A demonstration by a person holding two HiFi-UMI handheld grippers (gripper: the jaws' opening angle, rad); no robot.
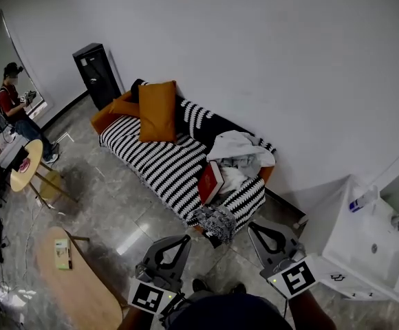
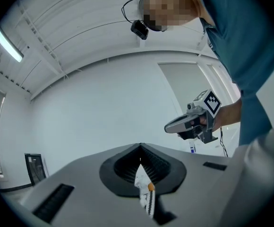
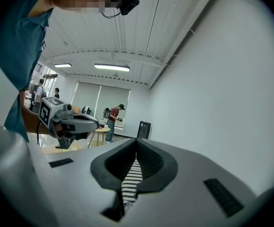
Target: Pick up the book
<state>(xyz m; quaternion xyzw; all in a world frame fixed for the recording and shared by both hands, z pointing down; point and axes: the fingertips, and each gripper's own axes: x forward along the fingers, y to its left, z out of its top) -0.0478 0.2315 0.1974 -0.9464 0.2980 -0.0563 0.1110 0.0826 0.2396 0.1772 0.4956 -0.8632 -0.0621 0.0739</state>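
The red book [image 1: 211, 182] lies tilted on the near end of a black-and-white striped sofa [image 1: 162, 163], beside a heap of white clothes [image 1: 239, 157]. My left gripper [image 1: 186, 238] and right gripper [image 1: 253, 226] hang side by side in front of the sofa's near end, a short way from the book. Both point level towards it, jaws closed together with nothing in them. In the left gripper view the jaws [image 2: 140, 146] meet, and the right gripper [image 2: 169, 126] shows beyond them. The right gripper view shows its jaws [image 3: 136, 143] shut, sofa stripes visible through the slit.
Orange cushions [image 1: 157, 110] rest on the sofa's far end. A patterned cloth [image 1: 216, 222] hangs off its near corner. A wooden table [image 1: 76, 284] stands at lower left, a white cabinet [image 1: 364, 249] at right, a black cabinet [image 1: 98, 74] by the wall. A person [image 1: 14, 108] stands by a round table [image 1: 26, 163].
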